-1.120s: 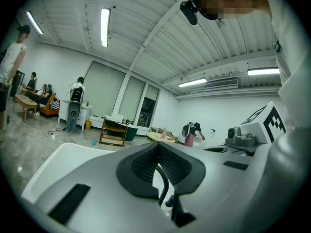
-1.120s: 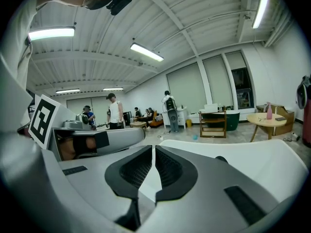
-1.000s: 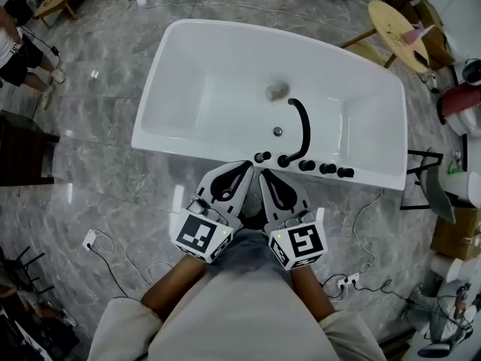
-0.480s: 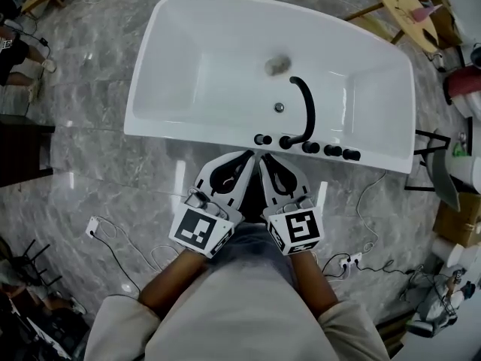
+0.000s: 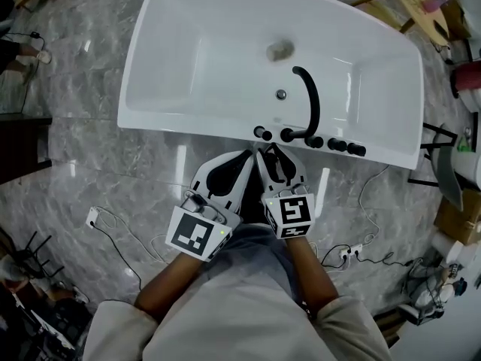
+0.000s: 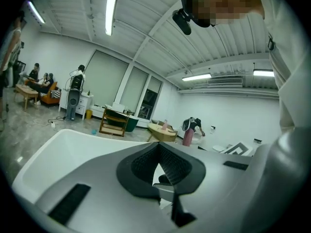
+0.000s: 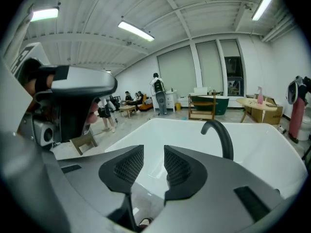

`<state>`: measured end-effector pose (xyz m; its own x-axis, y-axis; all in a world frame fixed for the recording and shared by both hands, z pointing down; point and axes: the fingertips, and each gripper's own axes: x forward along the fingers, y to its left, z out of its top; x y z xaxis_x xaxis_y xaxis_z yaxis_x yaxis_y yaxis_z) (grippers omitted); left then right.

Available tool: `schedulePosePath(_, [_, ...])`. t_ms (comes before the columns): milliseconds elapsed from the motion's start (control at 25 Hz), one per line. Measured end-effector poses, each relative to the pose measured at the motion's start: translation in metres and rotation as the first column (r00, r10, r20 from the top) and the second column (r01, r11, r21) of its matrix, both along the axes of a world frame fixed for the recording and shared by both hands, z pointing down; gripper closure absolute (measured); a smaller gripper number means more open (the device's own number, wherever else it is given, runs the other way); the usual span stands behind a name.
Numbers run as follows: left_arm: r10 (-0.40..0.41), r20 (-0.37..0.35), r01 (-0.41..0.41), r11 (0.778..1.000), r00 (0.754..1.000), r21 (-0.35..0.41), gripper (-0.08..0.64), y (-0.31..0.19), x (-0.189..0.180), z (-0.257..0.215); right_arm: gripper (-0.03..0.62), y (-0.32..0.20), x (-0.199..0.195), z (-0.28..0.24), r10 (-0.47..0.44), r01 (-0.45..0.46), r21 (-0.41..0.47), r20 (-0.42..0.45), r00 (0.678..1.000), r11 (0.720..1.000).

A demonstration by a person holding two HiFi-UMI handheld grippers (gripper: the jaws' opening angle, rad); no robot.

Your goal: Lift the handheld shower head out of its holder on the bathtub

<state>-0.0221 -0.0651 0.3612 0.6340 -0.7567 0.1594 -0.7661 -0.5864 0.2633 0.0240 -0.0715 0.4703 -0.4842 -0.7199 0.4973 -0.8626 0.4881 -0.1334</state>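
- Plainly, the task is at the approach stage: nothing is gripped and nothing has been lifted.
- The tub (image 5: 180, 126) lies ahead of the person. A row of black fittings (image 5: 336, 144) sits on its near rim beside the curved spout (image 5: 310, 96).
- The shower head cannot be singled out for certain. My judgement is that it is the left-end fitting (image 5: 261, 133), which is seated in its holder on the rim.
- The left gripper (image 5: 249, 156) has its jaws together at the tips with nothing between them. It hangs short of the rim.
- The right gripper (image 5: 269, 150) has just been opening its jaws. They stand partly apart, and only the tub wall shows through the gap.
- The right gripper's tips are near the left-end fitting but not touching it.
- Done: the grippers are brought up to the rim and the right one is opened.
- Left: close the right jaws on the shower head, then raise it clear of the holder.
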Motion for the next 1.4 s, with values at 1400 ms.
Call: schedulePosePath(1400, [-0.011,0.062,0.023,0.981,0.998,-0.192,0.554,0.008,0.021,0.077,0.399,-0.035,0.019,0.196,0.005,-0.027,-0.167,-0.129,0.992,0.986])
